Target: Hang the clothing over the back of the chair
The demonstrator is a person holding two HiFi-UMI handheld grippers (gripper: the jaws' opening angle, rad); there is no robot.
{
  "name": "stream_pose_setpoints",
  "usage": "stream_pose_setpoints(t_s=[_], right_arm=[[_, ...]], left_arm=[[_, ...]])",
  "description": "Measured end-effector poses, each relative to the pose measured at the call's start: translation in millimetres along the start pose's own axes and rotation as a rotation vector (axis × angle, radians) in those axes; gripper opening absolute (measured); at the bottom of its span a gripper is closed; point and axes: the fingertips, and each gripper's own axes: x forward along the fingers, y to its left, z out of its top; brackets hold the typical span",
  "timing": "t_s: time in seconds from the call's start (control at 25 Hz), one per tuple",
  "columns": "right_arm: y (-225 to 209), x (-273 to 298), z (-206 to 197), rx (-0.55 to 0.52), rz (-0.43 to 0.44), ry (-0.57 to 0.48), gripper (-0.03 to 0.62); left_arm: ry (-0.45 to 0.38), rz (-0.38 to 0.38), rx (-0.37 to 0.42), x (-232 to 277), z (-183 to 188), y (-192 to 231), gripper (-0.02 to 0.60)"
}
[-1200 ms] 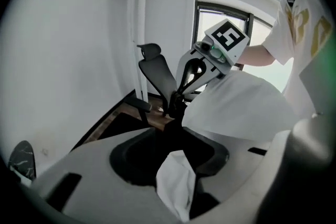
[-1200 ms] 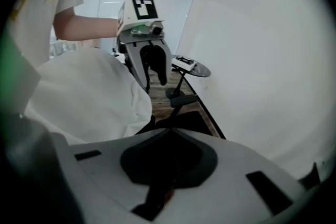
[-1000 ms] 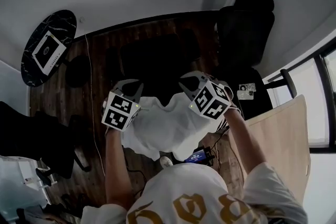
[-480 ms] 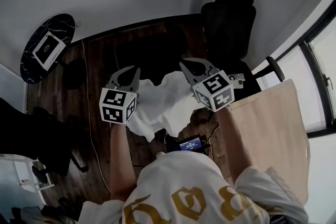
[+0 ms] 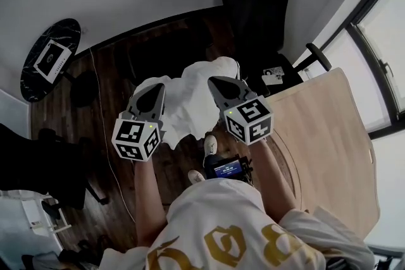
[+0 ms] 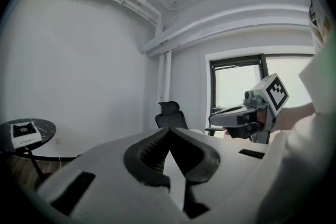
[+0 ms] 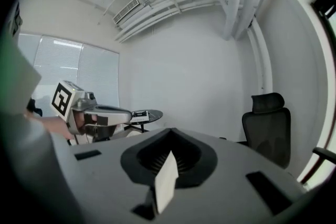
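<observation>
The white clothing (image 5: 188,100) hangs between my two grippers above the dark wood floor. In the head view the left gripper (image 5: 155,89) is shut on its left edge and the right gripper (image 5: 218,81) is shut on its right edge. A strip of white cloth (image 6: 173,165) shows pinched in the left gripper (image 6: 169,131), and another strip of cloth (image 7: 166,180) in the right gripper (image 7: 170,131). The black office chair (image 5: 256,4) stands ahead and to the right, its back upright and apart from the garment. It also appears as the chair (image 6: 170,116) and the chair (image 7: 268,129).
A round black side table (image 5: 45,61) with a white device (image 5: 52,58) stands at the far left. A light wooden table (image 5: 324,139) lies to my right by the windows (image 5: 380,28). A cable (image 5: 104,104) runs over the floor. A dark chair base (image 5: 38,167) sits at left.
Both grippers have risen and moved forward toward the black chair, carrying the white clothing up with them. The garment now hangs higher and nearer the chair.
</observation>
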Motion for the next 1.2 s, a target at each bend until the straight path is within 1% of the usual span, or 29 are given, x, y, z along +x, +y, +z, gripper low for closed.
stream_pose_setpoints(t_s=[0.08, 0.12, 0.24, 0.44, 0.64, 0.76, 0.92, 1.08, 1.2], right_arm=[[8, -10, -3, 0.026, 0.006, -0.008, 0.012], [12, -15, -4, 0.029, 0.010, -0.010, 0.012], [21, -25, -8, -0.002, 0.022, -0.017, 0.012], [23, -46, -8, -0.025, 0.039, -0.058, 0.012], [25, -86, -14, -0.041, 0.050, -0.057, 0.012], [23, -107, -21, -0.040, 0.060, -0.058, 0.012], [23, -125, -23, -0.044, 0.087, -0.082, 0.012], [32, -142, -36, -0.059, 0.105, -0.059, 0.012], [35, -151, -35, -0.079, 0.112, -0.061, 0.012]], left_arm=[[-0.028, 0.005, -0.019, -9, 3, -11, 0.021], [-0.037, 0.013, -0.017, -12, 4, -16, 0.021], [-0.042, 0.045, 0.002, -17, 2, -27, 0.021], [-0.043, 0.107, -0.012, -28, -5, -53, 0.021], [-0.039, 0.136, -0.048, -42, -11, -92, 0.021], [-0.067, 0.153, -0.073, -53, -7, -110, 0.021], [-0.108, 0.198, -0.084, -67, -3, -119, 0.021], [-0.108, 0.247, -0.112, -89, -13, -130, 0.021], [-0.112, 0.258, -0.121, -92, -15, -135, 0.021]])
